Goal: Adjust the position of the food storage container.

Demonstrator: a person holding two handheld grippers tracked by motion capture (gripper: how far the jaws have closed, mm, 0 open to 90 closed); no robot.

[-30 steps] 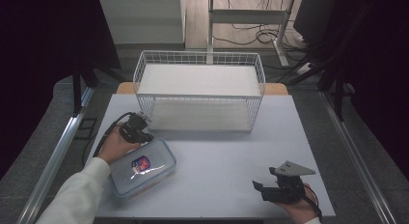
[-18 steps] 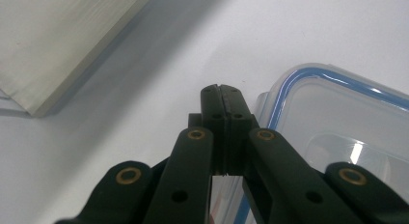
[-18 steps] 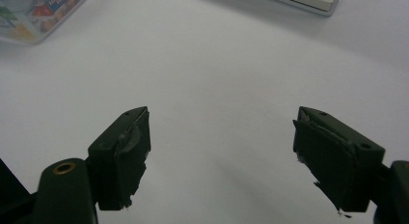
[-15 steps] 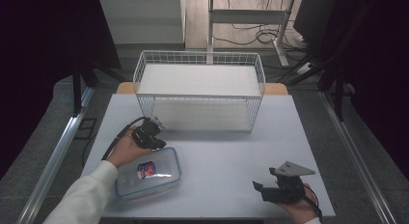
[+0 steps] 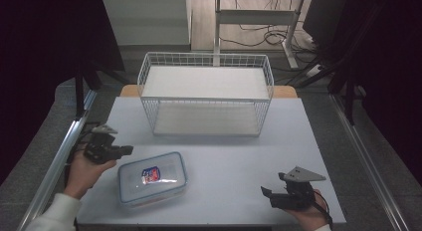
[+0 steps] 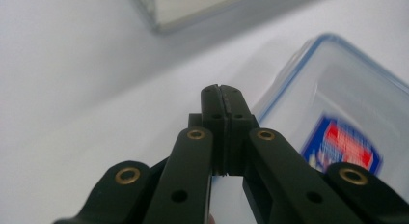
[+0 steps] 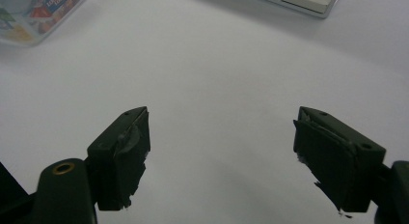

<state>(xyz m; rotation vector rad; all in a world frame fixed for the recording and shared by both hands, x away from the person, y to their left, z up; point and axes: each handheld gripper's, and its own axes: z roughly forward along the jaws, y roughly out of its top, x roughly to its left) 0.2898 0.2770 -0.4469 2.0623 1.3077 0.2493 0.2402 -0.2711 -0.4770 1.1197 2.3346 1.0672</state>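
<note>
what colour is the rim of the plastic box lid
Blue, around a clear lid on the plastic box; it shows best in the left gripper view.

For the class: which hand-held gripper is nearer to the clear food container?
Left. The left hand-held gripper sits just off the food container's left end; the right hand-held gripper is farther off, toward the table's right corner.

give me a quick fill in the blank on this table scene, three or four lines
1. The left tongs have their jaws ____.
2. The right tongs have their jaws ____.
3. The plastic box has a clear lid with a ____ rim.
4. Behind the box stands a white ____ basket.

Missing words: shut; open; blue; wire
</note>
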